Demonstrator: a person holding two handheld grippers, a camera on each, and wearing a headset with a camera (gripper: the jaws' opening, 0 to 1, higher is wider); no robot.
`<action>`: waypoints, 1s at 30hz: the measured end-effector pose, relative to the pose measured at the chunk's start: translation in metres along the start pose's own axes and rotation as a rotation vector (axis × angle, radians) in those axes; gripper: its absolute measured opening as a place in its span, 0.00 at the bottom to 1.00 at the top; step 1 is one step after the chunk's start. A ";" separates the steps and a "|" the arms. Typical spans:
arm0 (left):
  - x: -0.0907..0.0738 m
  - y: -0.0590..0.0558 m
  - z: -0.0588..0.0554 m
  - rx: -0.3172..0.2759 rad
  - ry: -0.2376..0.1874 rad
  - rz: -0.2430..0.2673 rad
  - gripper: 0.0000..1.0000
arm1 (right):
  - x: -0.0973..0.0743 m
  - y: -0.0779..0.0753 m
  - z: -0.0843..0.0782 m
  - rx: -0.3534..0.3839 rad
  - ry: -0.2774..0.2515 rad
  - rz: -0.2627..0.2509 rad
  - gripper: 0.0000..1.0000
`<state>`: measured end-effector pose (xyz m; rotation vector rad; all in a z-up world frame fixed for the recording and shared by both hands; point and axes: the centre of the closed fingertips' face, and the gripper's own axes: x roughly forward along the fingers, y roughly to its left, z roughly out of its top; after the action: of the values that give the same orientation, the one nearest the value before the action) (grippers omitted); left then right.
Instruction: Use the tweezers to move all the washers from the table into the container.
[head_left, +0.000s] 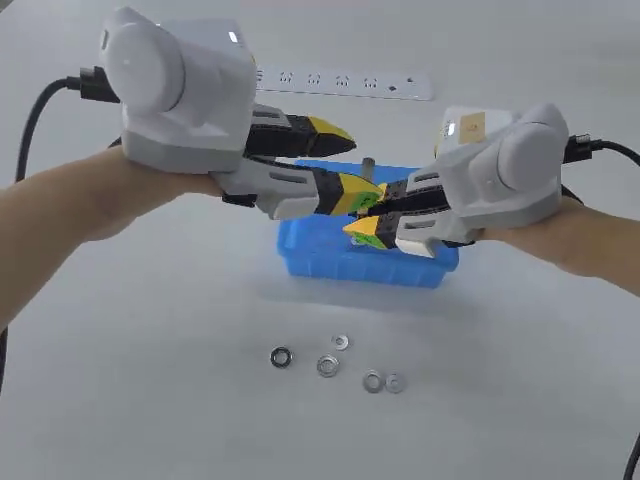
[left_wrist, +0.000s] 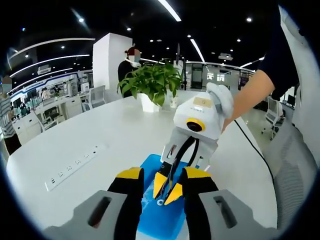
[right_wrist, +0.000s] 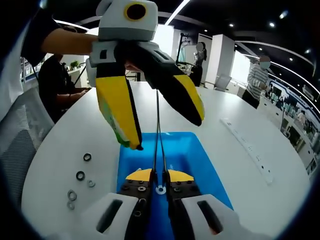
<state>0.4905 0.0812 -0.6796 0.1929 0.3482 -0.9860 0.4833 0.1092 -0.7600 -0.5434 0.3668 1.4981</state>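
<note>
The left gripper has its yellow-tipped jaws spread wide, with nothing between them. Below its tips, nearer the person, five small silver metal washers lie loose on the white table. The shallow blue plastic container sits directly under both grippers' tips. The right gripper is clamped on the thin black metal tweezers (their arms run forward toward the left jaws).

Washers lie on the table before the container, power strip behind.
</note>
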 end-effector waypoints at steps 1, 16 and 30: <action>0.000 -0.001 0.001 -0.002 0.000 -0.008 0.31 | 0.000 0.000 0.000 0.000 0.001 0.000 0.11; 0.003 -0.006 -0.008 0.037 0.067 -0.072 0.10 | -0.001 0.002 0.002 -0.011 0.002 0.010 0.10; -0.001 -0.009 -0.005 0.071 0.085 -0.074 0.07 | -0.004 0.004 0.006 -0.026 0.005 0.012 0.11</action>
<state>0.4817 0.0782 -0.6836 0.2887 0.4005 -1.0659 0.4780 0.1092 -0.7529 -0.5661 0.3552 1.5150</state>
